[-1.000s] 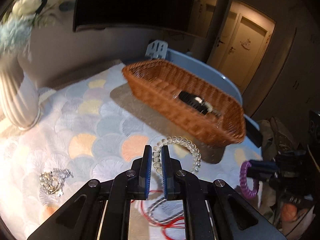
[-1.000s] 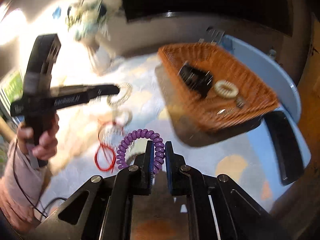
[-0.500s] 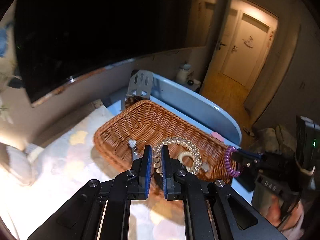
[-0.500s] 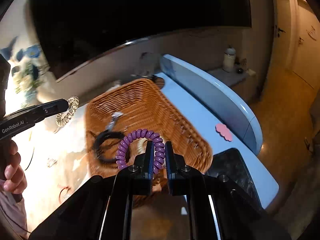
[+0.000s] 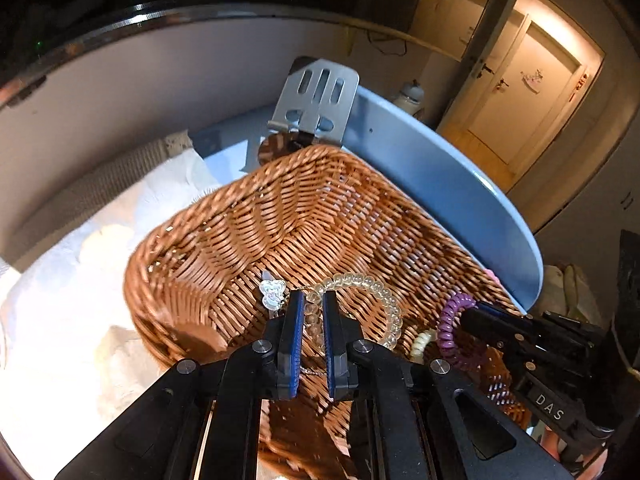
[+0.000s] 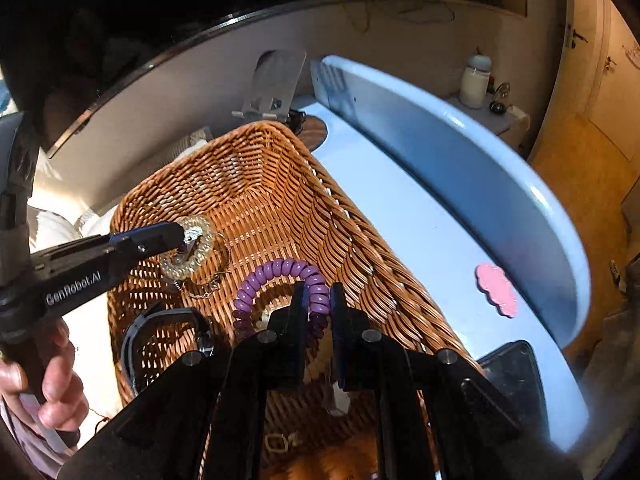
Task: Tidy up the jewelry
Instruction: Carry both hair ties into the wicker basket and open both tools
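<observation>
A brown wicker basket (image 5: 248,240) sits on the table; it also shows in the right wrist view (image 6: 256,184). My left gripper (image 5: 311,312) is shut on a clear coil bracelet (image 5: 376,292) and holds it over the basket; both show in the right wrist view, gripper (image 6: 180,236) and bracelet (image 6: 196,248). My right gripper (image 6: 319,300) is shut on a purple coil bracelet (image 6: 276,276) above the basket; it shows in the left wrist view (image 5: 452,324). A clear charm (image 5: 272,292), a cream ring (image 5: 422,342) and a black band (image 6: 160,320) lie in the basket.
A blue raised table rim (image 6: 460,152) curves behind the basket. A metal stand (image 5: 316,100) stands at the basket's far corner. A pink cloud-shaped piece (image 6: 496,288) and a black phone (image 6: 516,376) lie on the blue table right of the basket. A white cloth (image 5: 60,320) lies on the left.
Both grippers moved forward and down over the basket with their bracelets still held. The basket now fills both views and the two grippers are closer together.
</observation>
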A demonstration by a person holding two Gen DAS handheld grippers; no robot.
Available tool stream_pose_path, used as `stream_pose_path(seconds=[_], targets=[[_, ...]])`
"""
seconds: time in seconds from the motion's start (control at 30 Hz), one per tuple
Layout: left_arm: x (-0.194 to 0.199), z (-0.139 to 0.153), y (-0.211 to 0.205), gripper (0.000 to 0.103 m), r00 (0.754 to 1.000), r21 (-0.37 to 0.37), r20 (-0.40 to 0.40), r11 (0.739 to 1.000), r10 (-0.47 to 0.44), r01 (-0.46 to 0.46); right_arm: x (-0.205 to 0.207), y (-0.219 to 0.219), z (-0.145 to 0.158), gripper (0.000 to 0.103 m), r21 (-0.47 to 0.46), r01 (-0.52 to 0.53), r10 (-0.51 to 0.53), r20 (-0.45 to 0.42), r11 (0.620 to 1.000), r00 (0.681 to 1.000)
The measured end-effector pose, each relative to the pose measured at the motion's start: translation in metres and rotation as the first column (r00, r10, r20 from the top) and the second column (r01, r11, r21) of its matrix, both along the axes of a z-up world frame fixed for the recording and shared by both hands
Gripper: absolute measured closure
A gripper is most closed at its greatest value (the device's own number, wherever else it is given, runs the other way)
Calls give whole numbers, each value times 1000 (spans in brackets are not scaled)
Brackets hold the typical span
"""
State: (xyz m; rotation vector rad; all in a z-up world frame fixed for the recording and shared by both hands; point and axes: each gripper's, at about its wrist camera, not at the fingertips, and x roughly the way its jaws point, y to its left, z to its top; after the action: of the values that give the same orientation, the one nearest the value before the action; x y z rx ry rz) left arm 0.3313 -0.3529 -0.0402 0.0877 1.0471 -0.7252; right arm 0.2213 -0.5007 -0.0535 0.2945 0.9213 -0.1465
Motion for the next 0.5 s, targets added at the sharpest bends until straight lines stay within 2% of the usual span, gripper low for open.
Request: stream_pose_path(seconds=[0.17,0.27,0.37,0.5], targets=[[-1,-1,-3,94,1000,-18,11,1000,-12,12,7,2,-3,89,30,-19,19,5,999,1000],[-1,4,4,86,1000,-54,-28,998,-12,11,3,1,-1,89,72,-24,23,7,997,1000],[-10,17,16,78,1000,-80,-10,997,-11,10,-9,0,6,89,73,-12,11,18,997,1000],[-31,45,34,76,999,-103,39,994,-19,23,-34,7,26,89,67,-15,11,63,998,998]])
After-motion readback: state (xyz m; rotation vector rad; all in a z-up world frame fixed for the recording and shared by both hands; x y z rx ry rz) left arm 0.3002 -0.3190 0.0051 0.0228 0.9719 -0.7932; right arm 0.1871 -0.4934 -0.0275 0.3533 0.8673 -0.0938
